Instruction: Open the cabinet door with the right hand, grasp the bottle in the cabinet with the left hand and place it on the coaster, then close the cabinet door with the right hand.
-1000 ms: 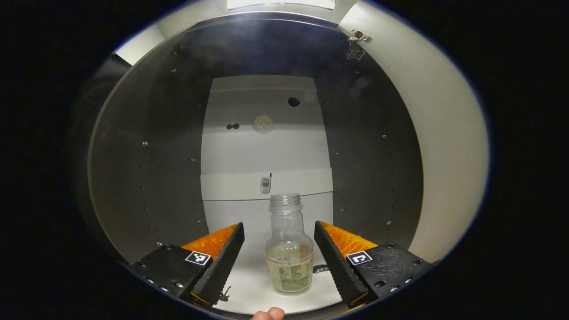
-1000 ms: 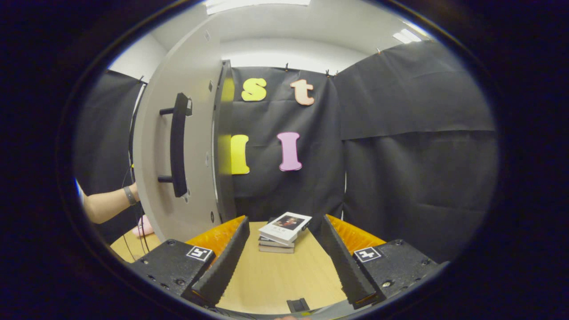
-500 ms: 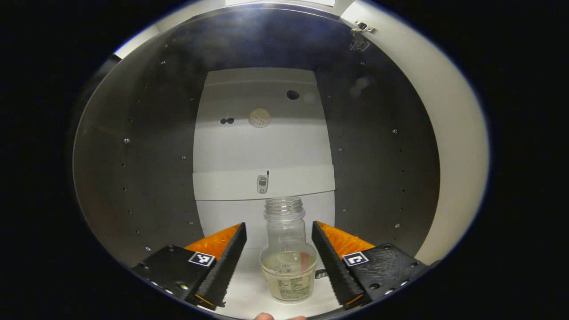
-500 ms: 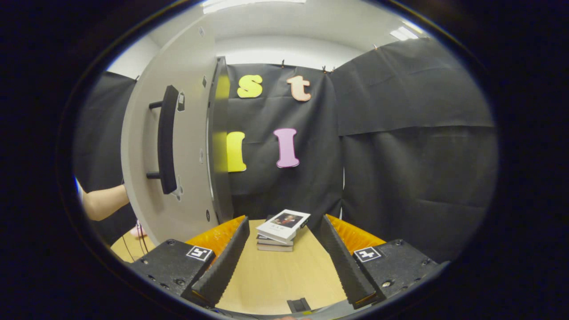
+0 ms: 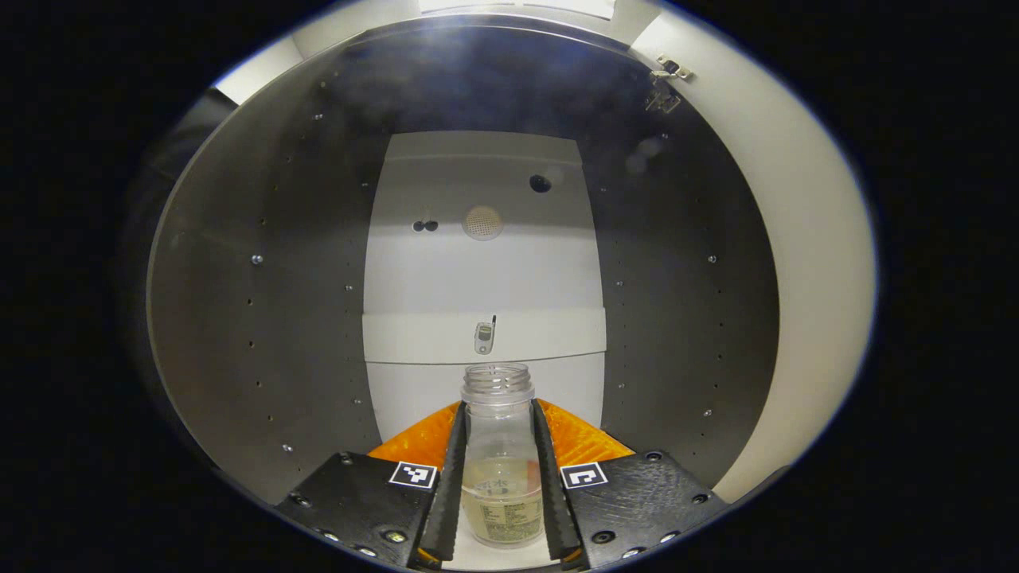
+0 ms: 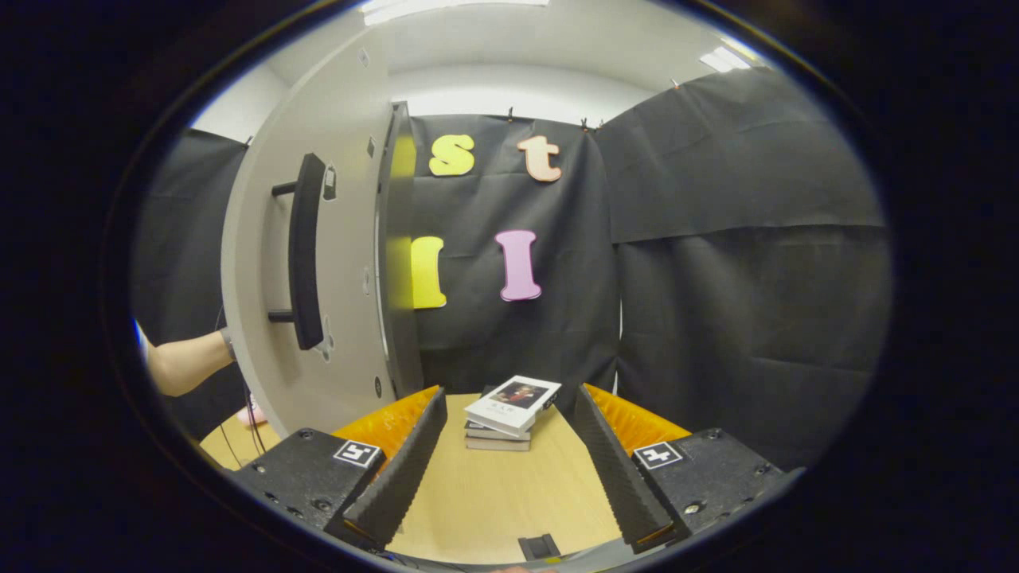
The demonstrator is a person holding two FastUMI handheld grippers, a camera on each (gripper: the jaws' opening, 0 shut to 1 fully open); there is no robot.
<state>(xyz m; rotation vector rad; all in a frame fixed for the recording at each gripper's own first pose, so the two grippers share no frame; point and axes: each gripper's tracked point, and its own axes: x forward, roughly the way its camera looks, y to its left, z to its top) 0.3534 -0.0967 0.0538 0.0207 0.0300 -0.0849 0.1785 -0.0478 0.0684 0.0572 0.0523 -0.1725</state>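
Note:
In the left gripper view a clear, capless bottle (image 5: 497, 446) with pale liquid at its bottom stands on the white cabinet floor (image 5: 470, 557). My left gripper (image 5: 498, 509) is shut on the bottle, one finger pressing each side of its body. In the right gripper view the grey cabinet door (image 6: 326, 263) stands swung open at the left, its dark bar handle (image 6: 305, 251) facing me. My right gripper (image 6: 501, 477) hovers open over the wooden table (image 6: 493, 501) with nothing between its fingers.
Dark cabinet side walls (image 5: 263, 318) close in on both sides of the bottle, and a white back panel (image 5: 482, 270) lies behind it. A stack of books (image 6: 509, 414) rests on the table ahead of my right gripper. A person's forearm (image 6: 183, 362) reaches behind the door.
My left gripper's fingers have closed from wide apart onto the bottle's sides. The right gripper and open door have stayed almost still.

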